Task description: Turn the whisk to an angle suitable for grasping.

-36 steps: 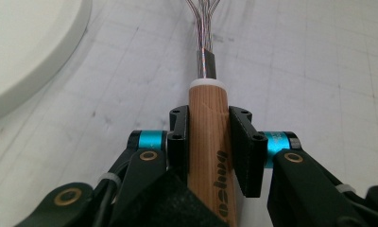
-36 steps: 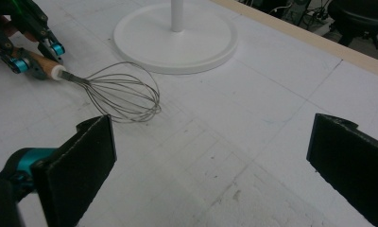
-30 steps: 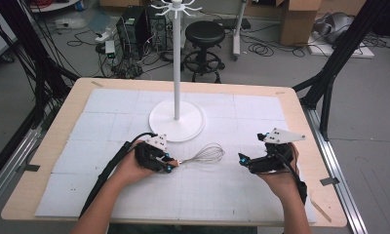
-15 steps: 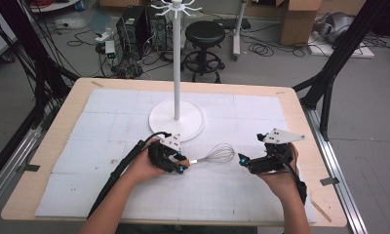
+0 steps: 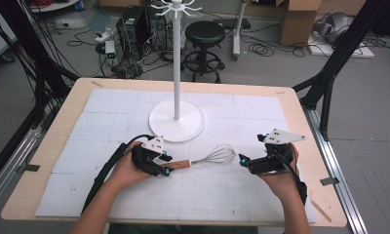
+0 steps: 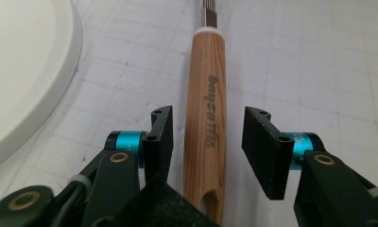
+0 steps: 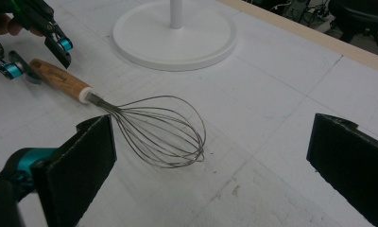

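A whisk (image 5: 217, 155) with a wooden handle (image 6: 206, 90) and a wire head (image 7: 163, 132) lies flat on the white mat, handle pointing left. My left gripper (image 5: 166, 165) is open, its jaws on either side of the handle's end, with a gap on each side in the left gripper view (image 6: 208, 137). From the right gripper view, the left gripper (image 7: 36, 54) straddles the handle's tip. My right gripper (image 5: 242, 161) is open wide just to the right of the wire head, holding nothing (image 7: 215, 161).
A white stand with a round base (image 5: 176, 124) and a tall pole rises behind the whisk; its base (image 7: 175, 35) lies close to the handle, and its rim (image 6: 21, 71) sits left of the left jaw. The wooden table edge (image 5: 300, 126) frames the mat.
My left gripper has slid right along the mat to the whisk handle's end and now straddles it. The right gripper and the whisk have stayed put.
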Action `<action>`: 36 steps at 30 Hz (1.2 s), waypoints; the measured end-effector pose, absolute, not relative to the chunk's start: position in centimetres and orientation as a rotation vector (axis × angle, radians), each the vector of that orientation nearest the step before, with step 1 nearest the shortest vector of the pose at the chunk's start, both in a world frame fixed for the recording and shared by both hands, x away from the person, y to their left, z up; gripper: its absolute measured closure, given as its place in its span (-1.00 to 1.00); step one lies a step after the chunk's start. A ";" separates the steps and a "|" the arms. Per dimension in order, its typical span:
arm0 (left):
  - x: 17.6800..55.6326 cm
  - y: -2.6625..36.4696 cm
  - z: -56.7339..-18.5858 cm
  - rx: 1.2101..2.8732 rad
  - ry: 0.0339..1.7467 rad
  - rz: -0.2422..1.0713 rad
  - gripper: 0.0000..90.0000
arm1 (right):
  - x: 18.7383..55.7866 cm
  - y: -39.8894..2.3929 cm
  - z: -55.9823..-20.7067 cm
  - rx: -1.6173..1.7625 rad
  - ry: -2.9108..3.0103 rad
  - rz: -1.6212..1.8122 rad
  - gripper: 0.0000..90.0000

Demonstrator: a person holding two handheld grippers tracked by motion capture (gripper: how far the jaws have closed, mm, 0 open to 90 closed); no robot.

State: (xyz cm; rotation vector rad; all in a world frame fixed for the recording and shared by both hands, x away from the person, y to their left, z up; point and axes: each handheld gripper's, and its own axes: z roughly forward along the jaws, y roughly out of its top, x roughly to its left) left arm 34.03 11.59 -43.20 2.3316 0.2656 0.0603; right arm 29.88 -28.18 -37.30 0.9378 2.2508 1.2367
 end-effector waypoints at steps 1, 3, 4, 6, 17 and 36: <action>34.0 11.6 -43.4 2.337 0.268 0.050 0.27 | 29.9 -28.1 -37.4 0.941 2.251 1.237 -0.98; 34.0 11.5 -43.7 2.358 0.254 0.067 0.42 | 29.9 -28.0 -37.4 0.938 2.256 1.233 -0.98; 34.0 11.4 -43.7 2.355 0.256 0.072 0.45 | 29.9 -27.9 -37.4 0.935 2.258 1.232 -0.98; 34.1 11.3 -43.7 2.358 0.246 0.073 0.51 | 29.9 -27.8 -37.4 0.939 2.257 1.233 -0.98; 35.0 8.8 -43.7 2.352 0.165 0.039 0.56 | 30.0 -27.8 -37.5 0.935 2.266 1.226 -0.98; 34.8 11.4 -41.0 2.229 0.277 0.158 0.04 | 29.8 -28.1 -37.3 0.932 2.255 1.239 -0.98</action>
